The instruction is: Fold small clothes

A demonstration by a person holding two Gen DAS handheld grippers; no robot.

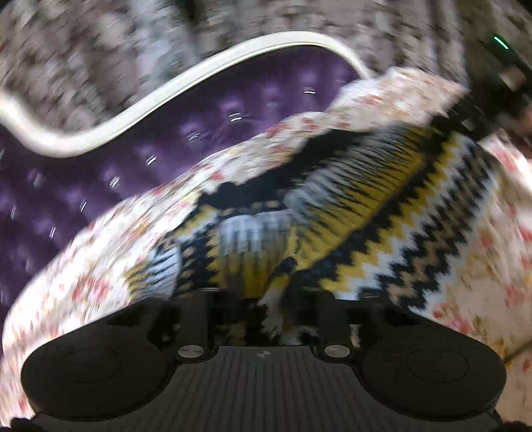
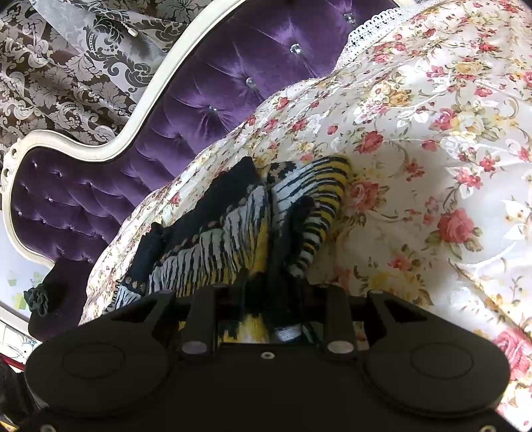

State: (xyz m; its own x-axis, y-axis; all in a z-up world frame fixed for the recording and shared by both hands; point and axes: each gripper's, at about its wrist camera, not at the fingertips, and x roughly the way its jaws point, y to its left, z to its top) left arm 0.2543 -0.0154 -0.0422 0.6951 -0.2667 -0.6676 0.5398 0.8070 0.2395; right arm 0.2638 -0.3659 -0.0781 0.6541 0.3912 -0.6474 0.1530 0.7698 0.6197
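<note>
The left gripper (image 1: 276, 319) has its two black fingers close together, pinching a fold of one knitted sweater (image 1: 349, 226). The sweater has yellow, black, white and grey zigzag stripes. This view is blurry, so the small bits are hard to see. The sweater lies spread on the flowery bed cover (image 1: 99, 272), and part of it lifts up toward the gripper.

The right gripper (image 2: 272, 319) also grips the same sweater (image 2: 226, 239). Its two fingers are clamped on a thick bunch of the knit, which stands up in folds between them. Here the sweater sits near the head edge of the bed cover (image 2: 415, 139), close to the headboard (image 2: 232, 76).

There is one headboard. It is purple and puffy, with little shiny buttons and a curvy white frame. Behind it is one wall (image 2: 50, 76) with grey and brown leafy patterns. One strip of white lace (image 2: 369, 26) runs along the edge of the flowery cloth near the top corner. In the left view, the other gripper's black body (image 1: 498, 83) shows at the far right edge, with one small green light.
</note>
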